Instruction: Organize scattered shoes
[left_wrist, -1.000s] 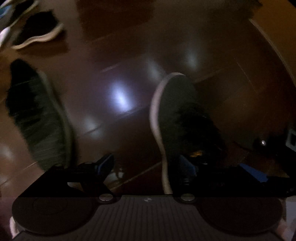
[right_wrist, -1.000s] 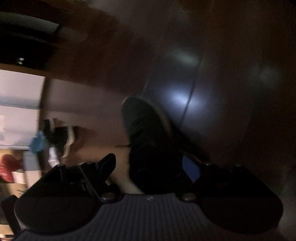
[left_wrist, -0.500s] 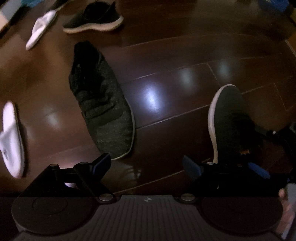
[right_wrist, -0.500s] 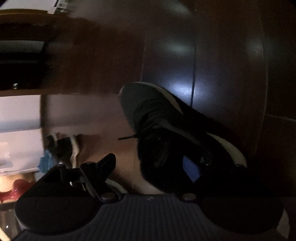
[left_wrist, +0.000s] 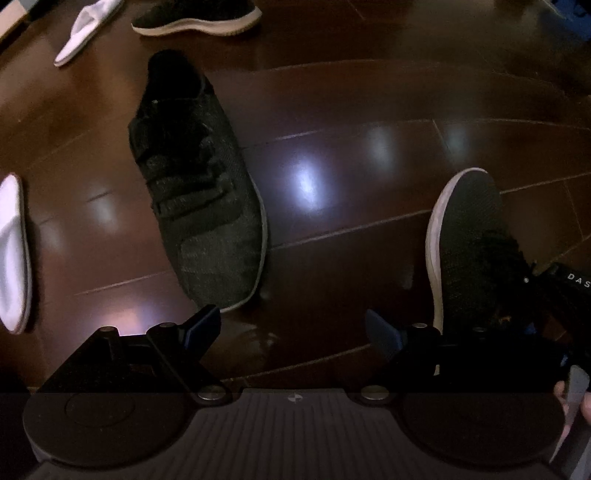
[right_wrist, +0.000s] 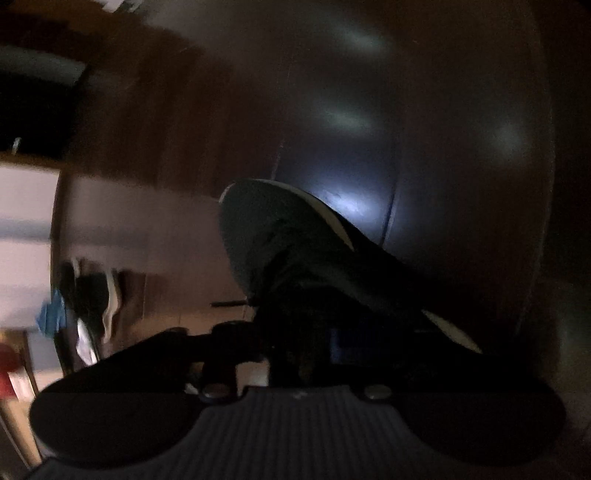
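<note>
I am clamping the right hand-held gripper (right_wrist: 295, 347) on a black sneaker (right_wrist: 295, 258), lifted off the floor (left_wrist: 332, 129). My left hand-held gripper (left_wrist: 291, 332) is hanging open and empty over its mate (left_wrist: 195, 192). I judge little done: a third sneaker (left_wrist: 195, 18) and two white slippers (left_wrist: 13, 251) are lying scattered.

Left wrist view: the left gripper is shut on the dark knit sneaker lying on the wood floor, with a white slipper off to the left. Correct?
Not quite. The left gripper is open and empty; the dark knit sneaker lies untouched just beyond it. The white slipper is indeed left. The left wrist view shows this.
</note>
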